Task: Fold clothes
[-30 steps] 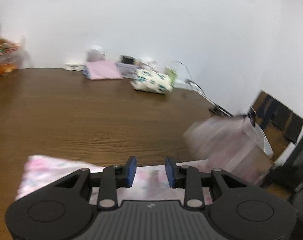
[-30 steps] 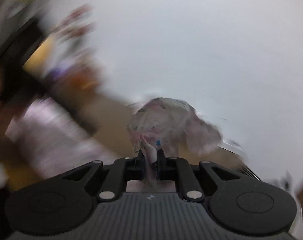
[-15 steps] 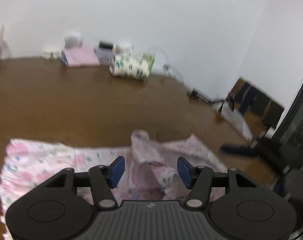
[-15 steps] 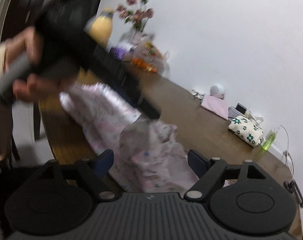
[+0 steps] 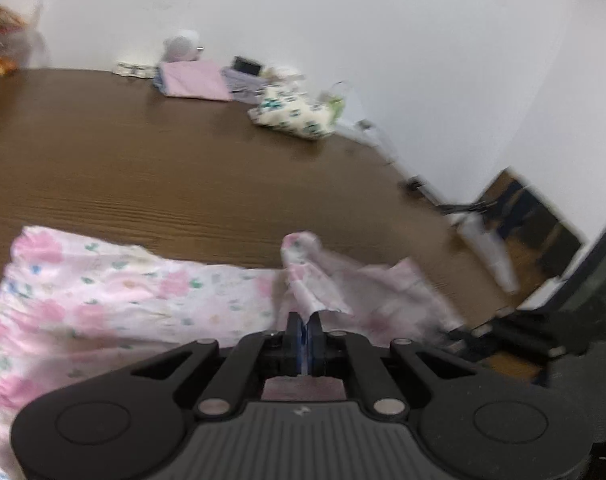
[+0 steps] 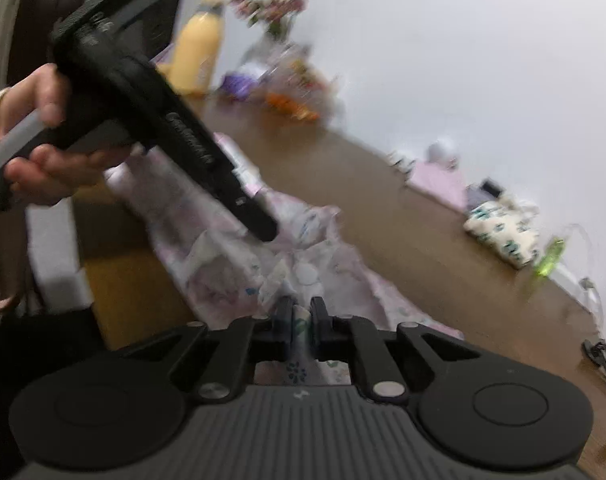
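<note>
In the left wrist view, the left gripper point(image 5: 304, 330) has its jaws pressed together on a raised fold of the pink floral garment point(image 5: 143, 296), which lies spread across the near part of the brown wooden table point(image 5: 183, 168); a folded pink cloth point(image 5: 195, 84) and a floral pouch point(image 5: 293, 116) sit far back by the wall. In the right wrist view, the right gripper point(image 6: 301, 318) pinches a bunched bit of the same garment (blurred here), with the left hand point(image 6: 47, 148) gripping its tool above the fabric.
</note>
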Demonstrator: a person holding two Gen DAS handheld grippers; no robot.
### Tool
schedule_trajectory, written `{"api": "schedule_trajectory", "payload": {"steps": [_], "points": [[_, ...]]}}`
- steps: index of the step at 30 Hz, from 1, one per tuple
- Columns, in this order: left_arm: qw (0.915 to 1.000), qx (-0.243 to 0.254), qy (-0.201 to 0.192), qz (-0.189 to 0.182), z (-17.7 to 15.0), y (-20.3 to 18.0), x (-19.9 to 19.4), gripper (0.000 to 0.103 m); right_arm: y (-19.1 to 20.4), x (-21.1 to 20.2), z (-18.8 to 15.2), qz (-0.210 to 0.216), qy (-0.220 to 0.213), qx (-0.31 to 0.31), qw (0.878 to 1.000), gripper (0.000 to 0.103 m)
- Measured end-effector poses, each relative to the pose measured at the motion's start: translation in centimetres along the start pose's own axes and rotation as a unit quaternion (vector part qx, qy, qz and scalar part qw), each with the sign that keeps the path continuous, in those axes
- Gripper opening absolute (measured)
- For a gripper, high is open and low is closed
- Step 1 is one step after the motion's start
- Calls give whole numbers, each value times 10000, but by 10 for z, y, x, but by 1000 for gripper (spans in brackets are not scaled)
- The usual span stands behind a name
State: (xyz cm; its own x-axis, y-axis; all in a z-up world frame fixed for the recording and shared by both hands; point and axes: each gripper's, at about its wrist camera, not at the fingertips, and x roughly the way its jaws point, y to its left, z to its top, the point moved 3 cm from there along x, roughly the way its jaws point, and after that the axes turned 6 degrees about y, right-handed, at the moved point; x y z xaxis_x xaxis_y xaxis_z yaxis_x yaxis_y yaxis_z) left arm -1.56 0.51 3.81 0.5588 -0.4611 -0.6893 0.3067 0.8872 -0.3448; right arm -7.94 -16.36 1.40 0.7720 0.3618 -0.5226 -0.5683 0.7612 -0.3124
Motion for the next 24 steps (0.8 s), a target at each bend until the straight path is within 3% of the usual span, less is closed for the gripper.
{"api": "schedule_trajectory", "payload": {"steps": [4,6,7,8,9,11,13,16,19,22,24], "points": [[9994,163,266,132,-5,-4,9,5,17,11,-7,-478,134,-412,9979,8],[9989,294,291,222,-6,-8,3,18,26,14,-12,-476,264,-637,9965,13],[9989,273,216,314,-7,-8,-3,31,25,11,-13,-427,245,-611,9969,16],[9989,290,117,352,-6,-8,-10,43,22,8,-12,-329,237,-511,9979,23],[9988,309,18,387,-6,-9,-18,45,16,3,-11,-223,171,-357,9990,27],[9982,347,-182,458,-5,-9,-33,45,2,-13,-8,51,-96,-17,9999,45],[9974,476,-441,307,-1,-18,-50,50,-13,-31,-5,370,-412,273,9981,46],[9900,1163,-773,198,0,-50,-54,70,-43,-41,-4,452,-635,777,9939,45],[9774,2023,-448,425,-14,-86,-25,67,-68,-30,-7,149,-443,762,9960,38],[9684,2369,34,780,-26,-91,3,39,-84,-10,-10,31,-75,497,9987,29],[9697,2268,194,882,-27,-82,7,35,-92,3,-10,189,96,389,9990,29]]}}
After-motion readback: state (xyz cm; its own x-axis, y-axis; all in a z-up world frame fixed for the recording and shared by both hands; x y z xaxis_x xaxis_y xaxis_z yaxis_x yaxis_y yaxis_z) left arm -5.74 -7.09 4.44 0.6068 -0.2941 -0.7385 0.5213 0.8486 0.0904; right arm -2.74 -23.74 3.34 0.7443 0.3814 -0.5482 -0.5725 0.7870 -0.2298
